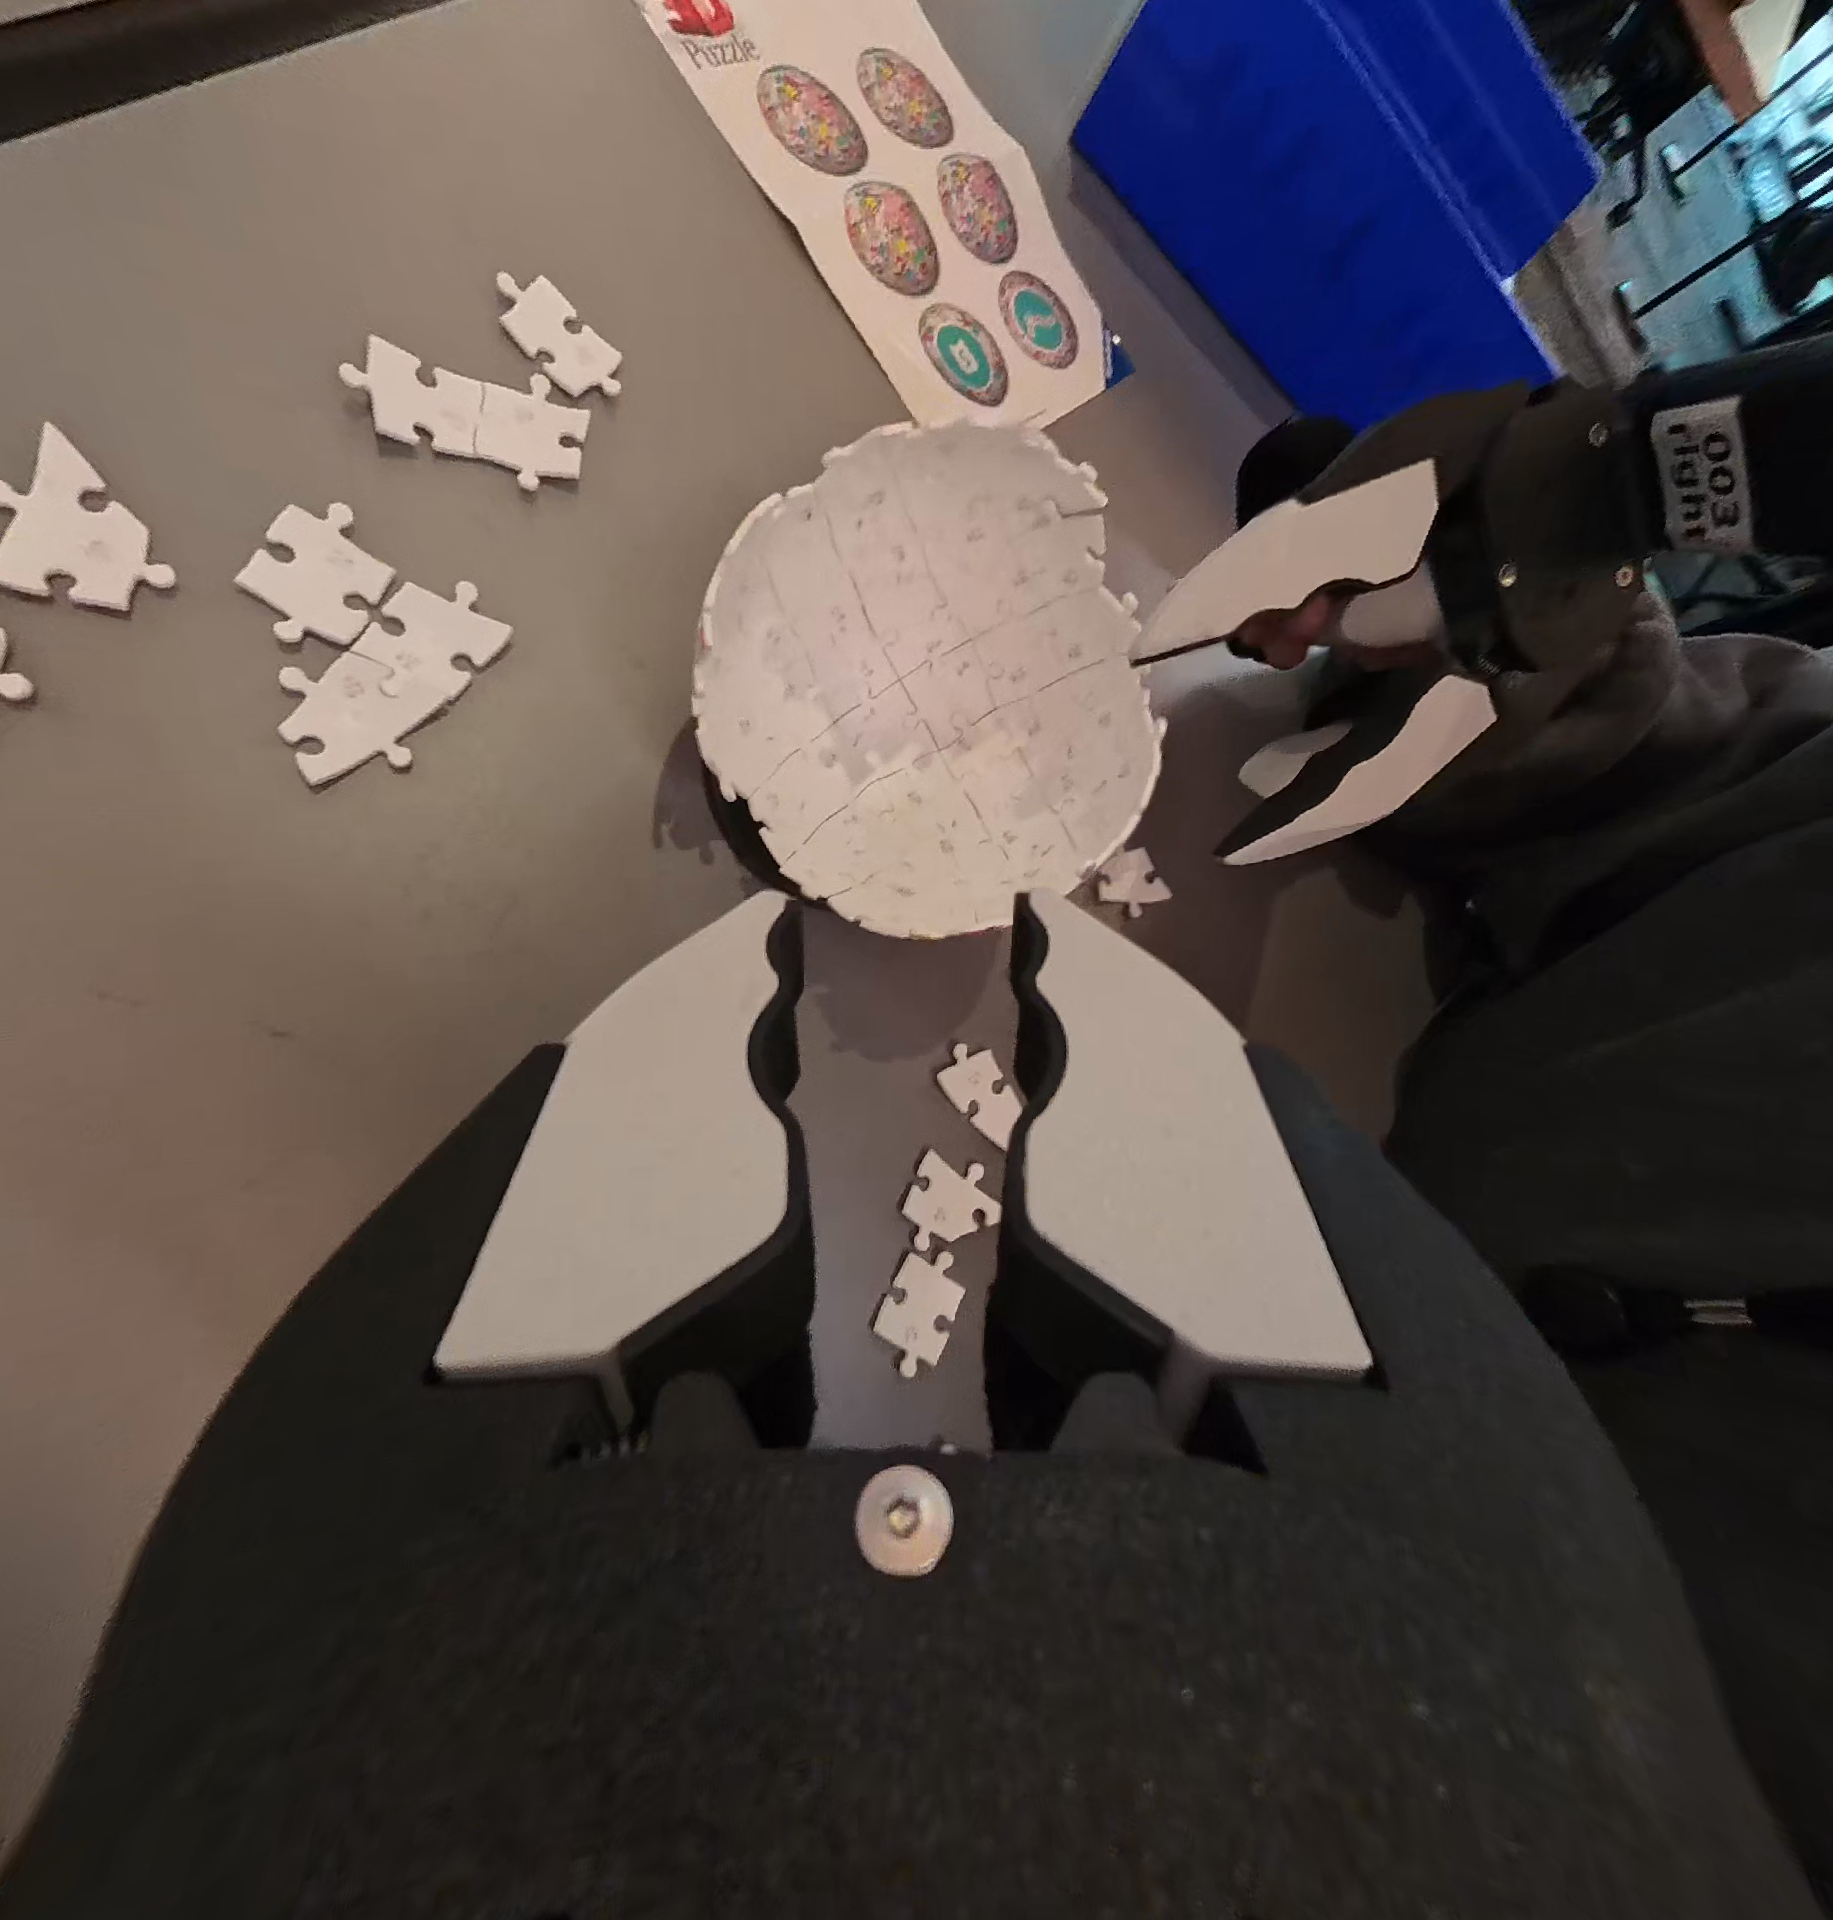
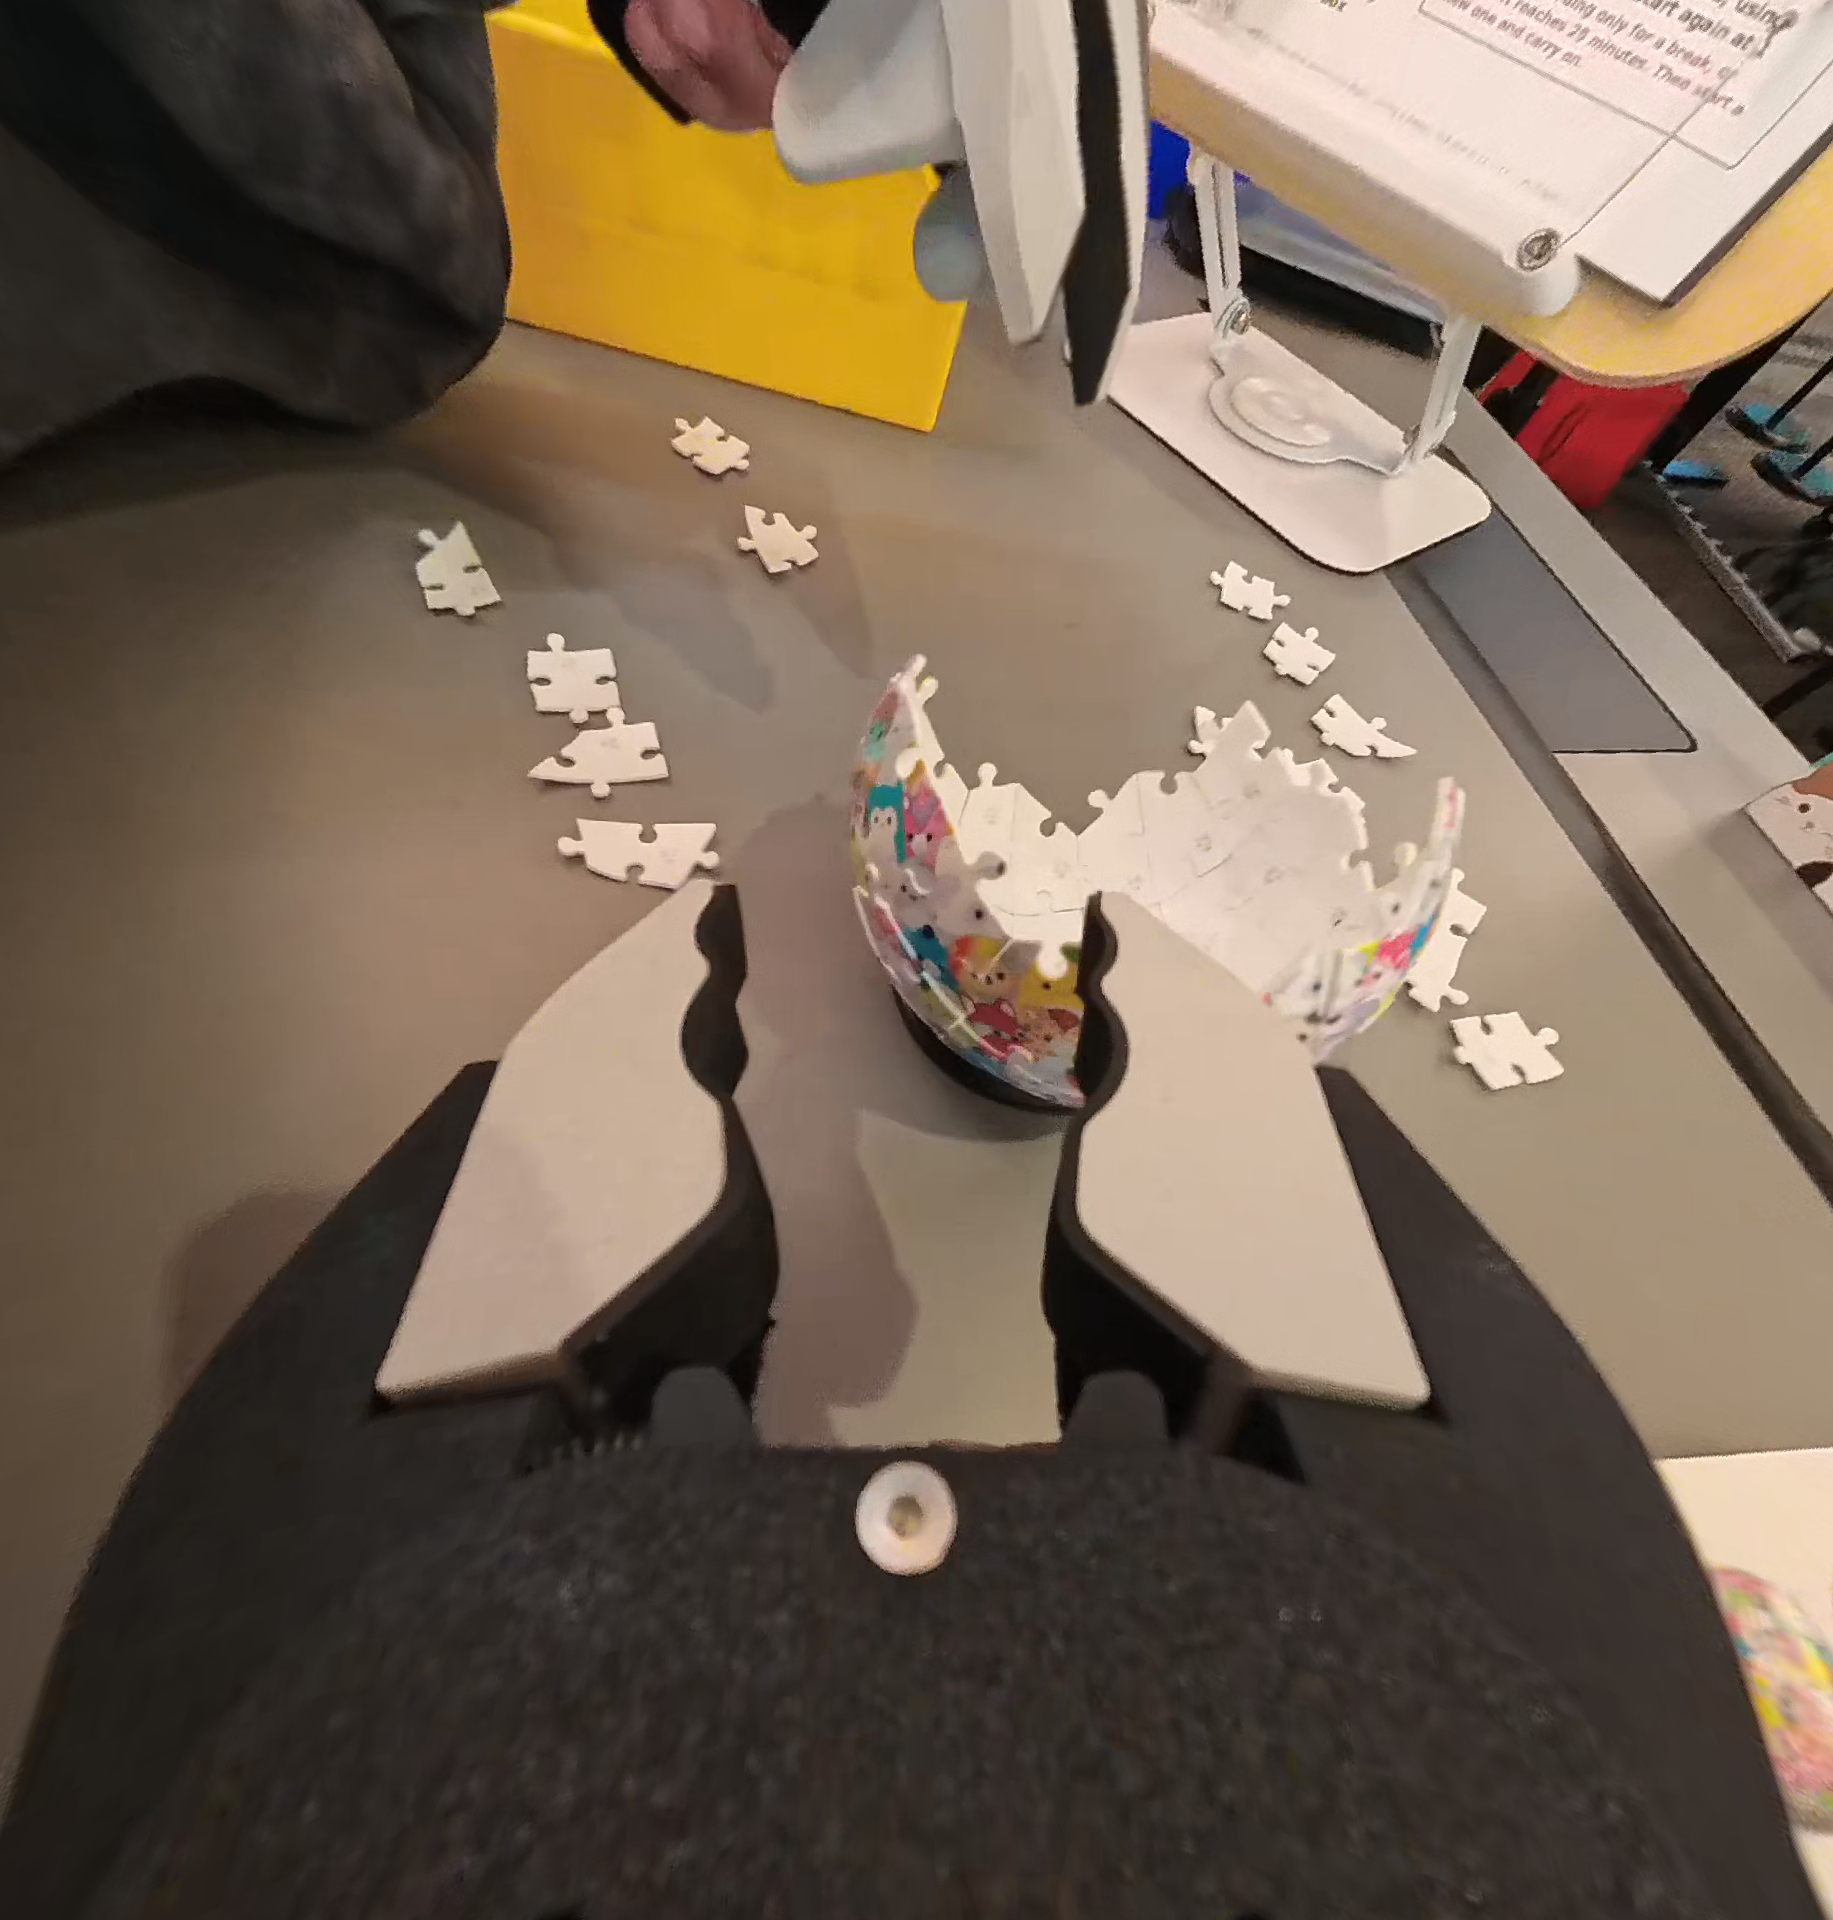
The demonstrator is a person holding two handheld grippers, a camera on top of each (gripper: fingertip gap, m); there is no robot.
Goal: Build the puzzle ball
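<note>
Half-built puzzle ball (image 2: 995, 935) on table (image 2: 268, 935), right gripper (image 2: 907, 914) jaws apart

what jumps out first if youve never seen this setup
The half-built puzzle ball, a colourful open shell with a white inside, sits on a dark stand mid-table, right before both open grippers. Loose white jigsaw pieces lie scattered, blank side up, over the grey table around it. Behind stands a bright yellow box, and a printed instruction sheet lies beyond the ball.

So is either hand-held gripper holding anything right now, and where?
Nothing is held. The left hand-held gripper is open just short of the half-built ball; the right hand-held gripper is open and empty beside it.
</note>
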